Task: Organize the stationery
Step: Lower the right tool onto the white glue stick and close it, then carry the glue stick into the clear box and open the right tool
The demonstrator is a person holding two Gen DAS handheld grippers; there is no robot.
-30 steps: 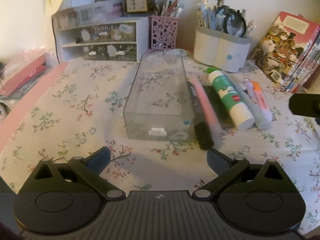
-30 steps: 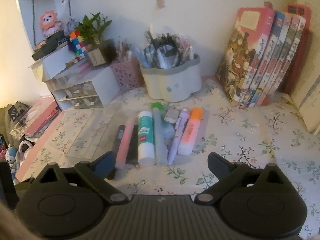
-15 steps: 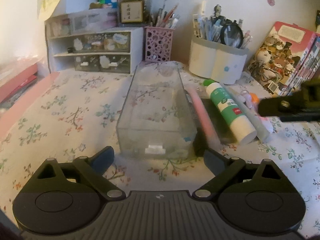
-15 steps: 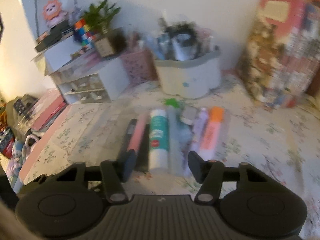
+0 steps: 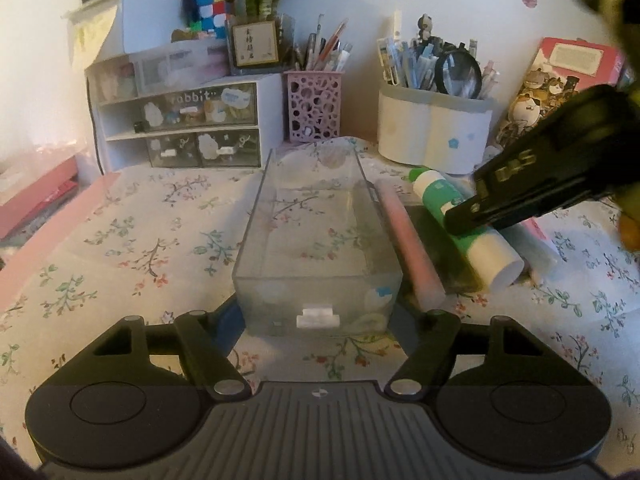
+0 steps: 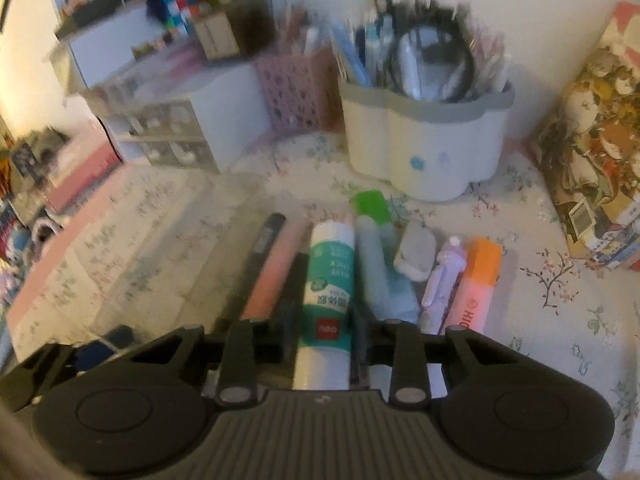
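A clear plastic drawer box (image 5: pixel 320 256) lies lengthwise on the floral cloth, empty. My left gripper (image 5: pixel 318 320) is open, its fingers either side of the box's near end. To the box's right lie a pink pen (image 5: pixel 408 240) and a white and green glue stick (image 5: pixel 468 236). In the right wrist view my right gripper (image 6: pixel 322 336) has its fingers closed against the glue stick (image 6: pixel 328 280). Beside it lie a black marker (image 6: pixel 266 240), a pink pen (image 6: pixel 276 268), a pale blue pen (image 6: pixel 380 280), an eraser (image 6: pixel 414 250), a purple pen (image 6: pixel 442 280) and an orange highlighter (image 6: pixel 476 284).
At the back stand a white mini drawer unit (image 5: pixel 180 128), a pink mesh pen cup (image 5: pixel 314 106) and a white holder full of pens (image 5: pixel 434 128). Books (image 6: pixel 592 152) lean at the right. A pink mat edge (image 5: pixel 60 224) runs along the left.
The left gripper moved forward until its fingers flank the box's near end. The right gripper moved down onto the row of stationery and closed from wide open around the glue stick.
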